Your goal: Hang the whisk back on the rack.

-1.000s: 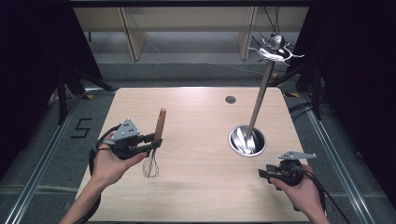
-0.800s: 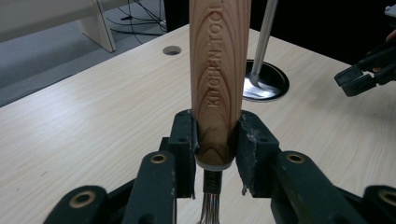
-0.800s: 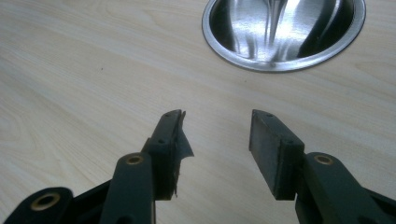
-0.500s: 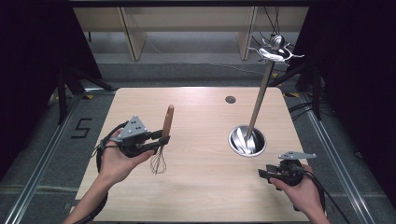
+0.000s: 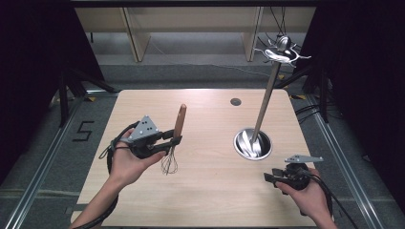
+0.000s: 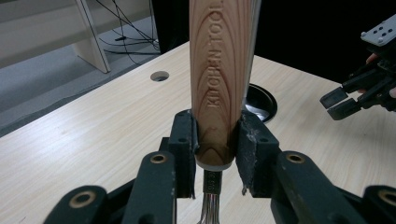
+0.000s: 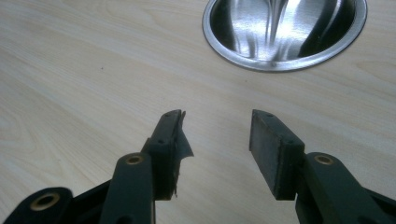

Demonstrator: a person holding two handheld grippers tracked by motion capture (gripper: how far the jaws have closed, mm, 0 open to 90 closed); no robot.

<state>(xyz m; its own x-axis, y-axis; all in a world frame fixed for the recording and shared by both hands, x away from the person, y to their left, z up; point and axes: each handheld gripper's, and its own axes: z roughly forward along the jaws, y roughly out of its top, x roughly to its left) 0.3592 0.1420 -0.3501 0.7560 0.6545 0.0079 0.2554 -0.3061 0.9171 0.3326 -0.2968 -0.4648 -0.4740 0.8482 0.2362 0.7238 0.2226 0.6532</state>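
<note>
Whisk [image 5: 173, 143] held upright above the table [image 5: 210, 200], wire head down, clamped at the lower end of its wooden handle [image 6: 219, 93] by the left gripper [image 5: 169, 140], whose jaws close on the wood. Likely light and stiff at the handle, springy and easily bent at the wires; the handle offers the safer hold. Right gripper [image 7: 217, 140] idles with jaws parted, empty, near the stand's steel base [image 5: 252, 143]. Open tabletop lies between them; the near edge is close.

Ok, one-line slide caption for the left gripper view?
Left gripper clamps a whisk by its wooden handle, above the table.
</note>
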